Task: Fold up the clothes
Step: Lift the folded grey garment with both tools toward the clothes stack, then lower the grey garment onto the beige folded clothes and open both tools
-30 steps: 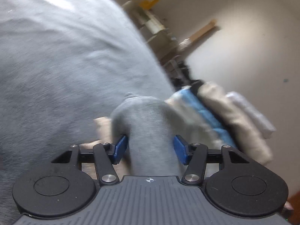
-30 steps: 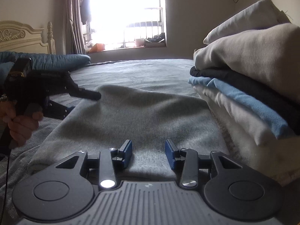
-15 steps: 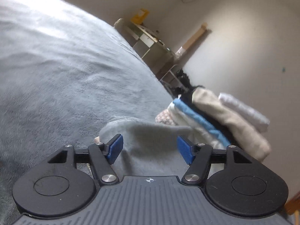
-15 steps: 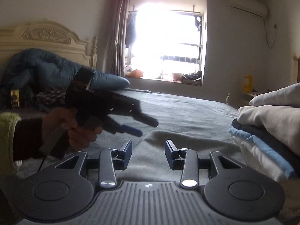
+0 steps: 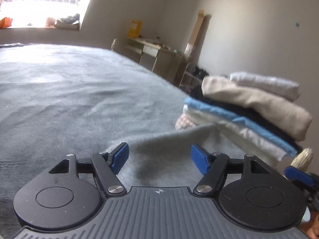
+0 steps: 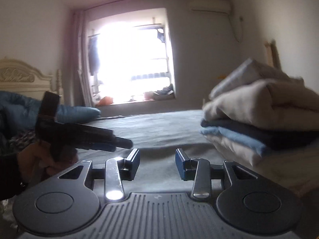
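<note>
While both grippers hang over the bed with nothing between their pads, the scene reads as follows.

Left gripper (image 5: 159,157): jaws spread wide, blue pads apart, nothing held; it hovers over the near edge of the grey garment. In the right wrist view it shows as a dark shape (image 6: 119,144) pointing right, held by a hand (image 6: 45,157) at the left edge.

Right gripper (image 6: 157,162): jaws parted, nothing between the pads; it hangs above the grey cloth in front of it. Its blue pad tip shows at the right edge of the left wrist view (image 5: 299,176).

Grey garment (image 5: 175,155): lies flat on the bed, just ahead of the left gripper, its far edge running up toward the pile of folded clothes. Its colour is close to that of the bed cover, so in the right wrist view its outline cannot be told.

Pile of folded clothes (image 5: 249,111): stacked on the bed to the right; from the top a whitish piece, a beige one, a black one, a light blue one and white ones below. A pinkish patterned piece peeks out at its lower left corner. The grey garment reaches its foot.

Bed (image 5: 69,91): covered in grey plush; a cream headboard (image 6: 22,77) and a blue quilt (image 6: 79,112) lie at the far left.

Room: bright window (image 6: 129,59) beyond the bed, a desk (image 5: 151,47) against the wall.
</note>
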Available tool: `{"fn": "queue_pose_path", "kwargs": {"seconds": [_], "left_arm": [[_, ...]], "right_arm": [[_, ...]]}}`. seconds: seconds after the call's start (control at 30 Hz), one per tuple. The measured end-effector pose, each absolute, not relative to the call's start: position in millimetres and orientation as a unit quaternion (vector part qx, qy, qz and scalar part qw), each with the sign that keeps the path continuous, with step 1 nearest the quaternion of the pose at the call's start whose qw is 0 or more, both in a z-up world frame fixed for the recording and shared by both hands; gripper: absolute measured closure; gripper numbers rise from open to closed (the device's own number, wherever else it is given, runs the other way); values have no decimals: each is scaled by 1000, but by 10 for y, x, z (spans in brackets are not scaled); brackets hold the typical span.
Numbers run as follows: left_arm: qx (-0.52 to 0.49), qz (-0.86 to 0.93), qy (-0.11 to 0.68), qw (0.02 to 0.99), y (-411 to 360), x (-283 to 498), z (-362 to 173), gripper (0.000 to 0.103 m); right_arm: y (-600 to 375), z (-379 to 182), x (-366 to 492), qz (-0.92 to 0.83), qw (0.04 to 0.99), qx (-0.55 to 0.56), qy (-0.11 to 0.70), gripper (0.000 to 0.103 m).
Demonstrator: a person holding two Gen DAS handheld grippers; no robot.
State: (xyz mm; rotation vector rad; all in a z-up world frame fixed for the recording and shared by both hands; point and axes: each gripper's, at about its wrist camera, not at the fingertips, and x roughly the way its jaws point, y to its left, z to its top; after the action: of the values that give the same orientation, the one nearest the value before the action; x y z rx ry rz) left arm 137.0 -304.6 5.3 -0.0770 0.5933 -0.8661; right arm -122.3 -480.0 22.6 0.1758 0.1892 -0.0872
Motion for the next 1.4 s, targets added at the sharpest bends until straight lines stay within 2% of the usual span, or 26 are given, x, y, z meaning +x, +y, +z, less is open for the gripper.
{"fn": "queue_pose_path", "kwargs": {"seconds": [0.07, 0.17, 0.27, 0.43, 0.57, 0.63, 0.73, 0.8, 1.03, 1.2, 1.3, 1.4], "left_arm": [[-2, -395, 298, 869, -3202, 1377, -125, 34], [38, -386, 282, 877, -3283, 1305, -220, 33], [62, -384, 280, 878, -3292, 1261, -86, 33], [61, -417, 235, 876, -3402, 1146, 306, 33], [86, -437, 284, 849, -3898, 1235, 265, 33], [101, -422, 334, 837, -4097, 1378, 68, 32], [64, -419, 364, 830, -4090, 1526, -27, 30], [40, -417, 372, 828, -4045, 1588, -19, 34], [47, -442, 336, 831, -4330, 1400, 222, 34], [134, -396, 347, 840, -4785, 1375, -24, 29], [99, -382, 355, 847, -4650, 1394, 75, 33], [105, -386, 313, 862, -4327, 1126, 341, 31]], "right_arm": [[-5000, -60, -1074, -55, 980, 135, 133, 62], [-5026, -216, -1071, -59, 979, 146, 132, 62], [-5052, -358, -1072, -61, 977, 157, 129, 62], [-5144, -136, -1177, -63, 977, 182, 96, 61], [-5222, -303, -1093, -79, 974, 191, 95, 61], [-5262, -387, -1050, -88, 972, 196, 95, 61], [-5320, -512, -987, -100, 970, 203, 94, 61], [-5359, -596, -945, -109, 968, 207, 94, 61], [-5342, -756, -1019, -116, 969, 205, 71, 61], [-5313, -857, -1094, -118, 971, 202, 52, 61], [-5296, -917, -1139, -120, 972, 200, 41, 61], [-5290, -962, -1178, -119, 972, 199, 34, 61]]}}
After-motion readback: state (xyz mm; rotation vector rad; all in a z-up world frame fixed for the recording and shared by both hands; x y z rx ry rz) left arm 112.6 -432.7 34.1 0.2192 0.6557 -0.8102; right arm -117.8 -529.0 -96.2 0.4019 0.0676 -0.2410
